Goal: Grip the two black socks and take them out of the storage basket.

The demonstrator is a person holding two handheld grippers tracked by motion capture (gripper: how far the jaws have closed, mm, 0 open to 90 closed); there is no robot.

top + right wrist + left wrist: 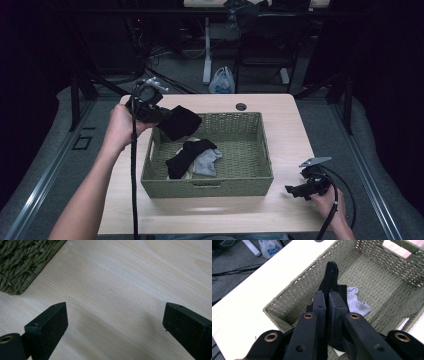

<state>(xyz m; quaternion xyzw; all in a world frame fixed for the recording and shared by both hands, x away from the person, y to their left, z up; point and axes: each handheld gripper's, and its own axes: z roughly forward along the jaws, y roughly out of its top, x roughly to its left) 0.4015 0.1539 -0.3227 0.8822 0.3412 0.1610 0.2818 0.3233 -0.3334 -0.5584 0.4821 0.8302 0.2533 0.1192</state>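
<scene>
Left gripper point(327, 300) clamps black sock point(330, 277) over basket point(250, 182) — socks inside; right gripper point(115, 322) released.

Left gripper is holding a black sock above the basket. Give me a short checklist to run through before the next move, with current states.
1. Left gripper shut on black sock: ok.
2. Sock over the basket, near its far left corner: ok.
3. Room in the basket beside the clothes already there: ok.
4. Right gripper open, on the table, outside the basket: ok.
5. Sock free of the rim: cannot tell.
</scene>
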